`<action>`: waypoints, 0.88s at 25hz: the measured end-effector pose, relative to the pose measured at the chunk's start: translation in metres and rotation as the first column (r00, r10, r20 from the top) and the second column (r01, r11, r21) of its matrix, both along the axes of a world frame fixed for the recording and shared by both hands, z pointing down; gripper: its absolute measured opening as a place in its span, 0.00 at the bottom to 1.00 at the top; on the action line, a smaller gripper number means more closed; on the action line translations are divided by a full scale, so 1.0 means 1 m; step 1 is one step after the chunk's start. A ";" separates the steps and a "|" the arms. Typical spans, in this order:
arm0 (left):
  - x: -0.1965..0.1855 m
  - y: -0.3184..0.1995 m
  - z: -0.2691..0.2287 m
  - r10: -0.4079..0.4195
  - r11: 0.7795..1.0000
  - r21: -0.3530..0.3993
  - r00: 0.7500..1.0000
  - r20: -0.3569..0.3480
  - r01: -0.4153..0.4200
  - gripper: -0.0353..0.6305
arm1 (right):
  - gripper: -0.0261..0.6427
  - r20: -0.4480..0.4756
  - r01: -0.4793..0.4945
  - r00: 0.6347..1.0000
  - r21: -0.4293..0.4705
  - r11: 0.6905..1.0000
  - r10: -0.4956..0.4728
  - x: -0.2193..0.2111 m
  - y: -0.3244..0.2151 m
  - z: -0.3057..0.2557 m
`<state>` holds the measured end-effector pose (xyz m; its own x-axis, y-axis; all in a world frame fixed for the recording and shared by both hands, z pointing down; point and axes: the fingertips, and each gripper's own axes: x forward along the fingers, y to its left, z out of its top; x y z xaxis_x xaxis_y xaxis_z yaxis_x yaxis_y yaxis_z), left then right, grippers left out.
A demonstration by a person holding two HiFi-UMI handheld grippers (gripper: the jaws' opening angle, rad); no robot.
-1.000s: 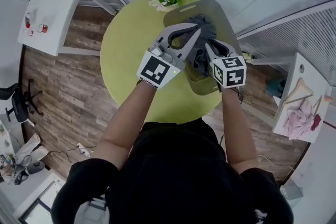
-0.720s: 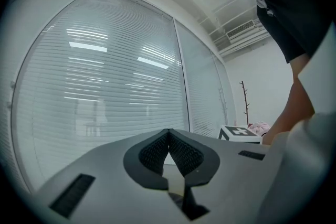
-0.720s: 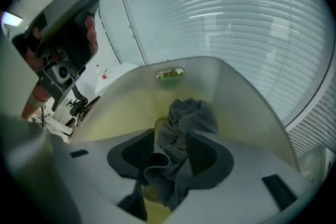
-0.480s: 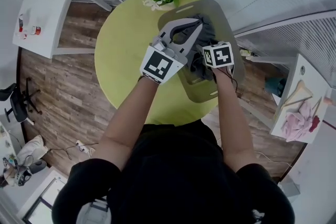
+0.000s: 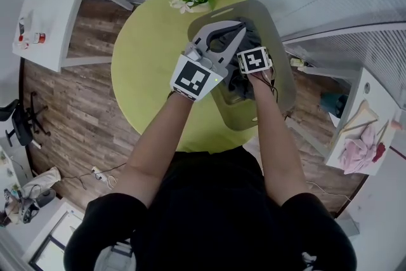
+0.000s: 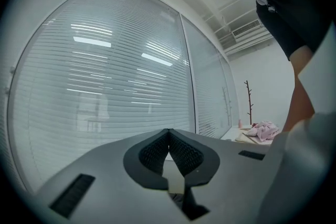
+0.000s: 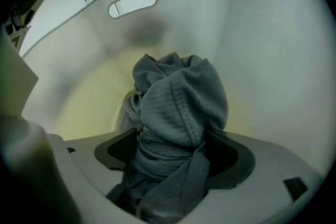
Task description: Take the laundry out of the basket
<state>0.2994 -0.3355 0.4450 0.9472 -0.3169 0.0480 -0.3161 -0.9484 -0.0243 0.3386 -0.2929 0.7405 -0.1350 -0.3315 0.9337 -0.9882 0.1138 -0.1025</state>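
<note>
The round lime-green worktop (image 5: 146,73) carries the translucent laundry basket (image 5: 282,82) at its two o'clock edge. My right hand-held gripper (image 7: 173,152) points down inside it. Its jaws have just been opening and stand wide either side of the grey garment (image 7: 178,102) (bunched upright). My left hand-held gripper (image 6: 168,136), closed and empty, hovers at the basket's ten o'clock.

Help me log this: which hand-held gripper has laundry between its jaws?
The right hand-held gripper: its just-opened jaws straddle the grey garment in the basket. The left hand-held gripper is shut, empty.
</note>
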 end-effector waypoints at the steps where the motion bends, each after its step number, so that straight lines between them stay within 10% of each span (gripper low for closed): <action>1: 0.000 -0.001 0.002 -0.004 1.000 -0.003 1.000 0.002 0.004 0.07 | 0.63 -0.017 0.015 1.000 -0.009 1.000 -0.015 0.000 0.000 0.005; 22: -0.017 -0.013 0.006 -0.119 0.992 -0.037 0.993 0.027 0.120 0.07 | 0.66 0.020 0.051 0.999 -0.002 0.999 -0.051 -0.004 -0.006 0.038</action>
